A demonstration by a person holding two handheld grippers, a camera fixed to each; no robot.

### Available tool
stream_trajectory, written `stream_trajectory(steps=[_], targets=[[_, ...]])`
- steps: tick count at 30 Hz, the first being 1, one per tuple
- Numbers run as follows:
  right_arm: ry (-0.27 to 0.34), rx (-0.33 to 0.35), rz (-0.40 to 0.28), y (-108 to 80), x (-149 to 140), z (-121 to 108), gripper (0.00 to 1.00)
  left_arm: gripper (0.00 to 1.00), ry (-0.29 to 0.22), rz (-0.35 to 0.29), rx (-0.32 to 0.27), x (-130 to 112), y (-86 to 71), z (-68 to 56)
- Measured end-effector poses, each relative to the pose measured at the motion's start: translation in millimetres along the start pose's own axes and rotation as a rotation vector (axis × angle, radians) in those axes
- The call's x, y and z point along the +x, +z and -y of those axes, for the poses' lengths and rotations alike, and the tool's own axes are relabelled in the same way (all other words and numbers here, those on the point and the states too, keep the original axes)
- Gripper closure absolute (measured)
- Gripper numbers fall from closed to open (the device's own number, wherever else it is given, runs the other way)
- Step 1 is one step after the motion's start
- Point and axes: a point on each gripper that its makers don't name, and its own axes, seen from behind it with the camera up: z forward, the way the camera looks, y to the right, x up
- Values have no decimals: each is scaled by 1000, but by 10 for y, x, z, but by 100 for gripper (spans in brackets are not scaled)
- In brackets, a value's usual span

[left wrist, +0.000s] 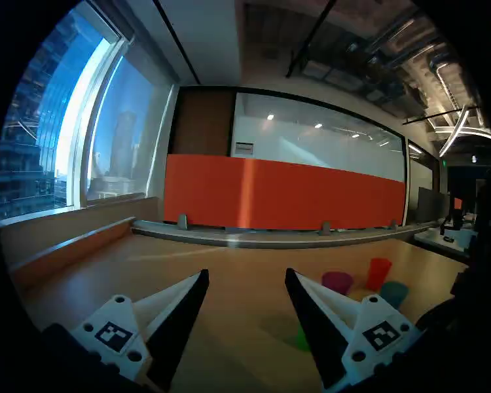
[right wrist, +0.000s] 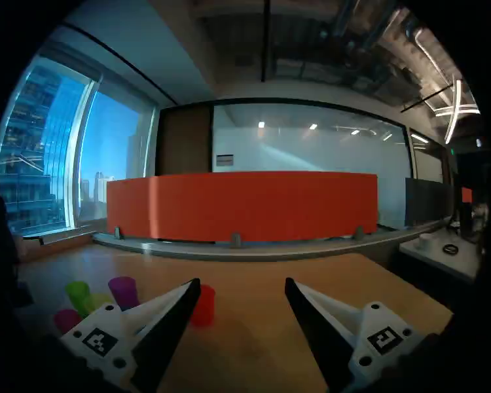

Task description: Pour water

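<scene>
Cups wait on the tabletop (left wrist: 180, 262). In the left gripper view, the left gripper (left wrist: 246, 274) hovers with its fingers spread and empty. The pink cup (left wrist: 337, 281), red cup (left wrist: 378, 273) and teal cup (left wrist: 394, 293) cluster to its right. In the right gripper view, the right gripper (right wrist: 242, 283) gapes too, holding nothing and probably readied for a grab, with a red cup (right wrist: 204, 304) just beside its left finger.

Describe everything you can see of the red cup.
The red cup is a small plain tumbler, plastic by its look, standing upright on the wooden table. In the right gripper view it is to the right of the purple cup. Nothing grips it: the open right gripper is nearer the camera, and one of its fingers hides the cup's left edge. Whether it holds water cannot be told.
</scene>
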Motion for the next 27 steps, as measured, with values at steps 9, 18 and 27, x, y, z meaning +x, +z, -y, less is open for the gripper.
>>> stream_trajectory(steps=[9, 18, 27], targets=[[-25, 3, 31, -1, 318, 7, 0, 14, 37, 21, -35, 458, 60, -33], [-18, 11, 33, 52, 760, 21, 1, 14, 66, 17, -58, 956, 102, -41], [-8, 27, 27, 106, 1057, 63, 0, 14, 40, 46, -69, 1155, 107, -13]])
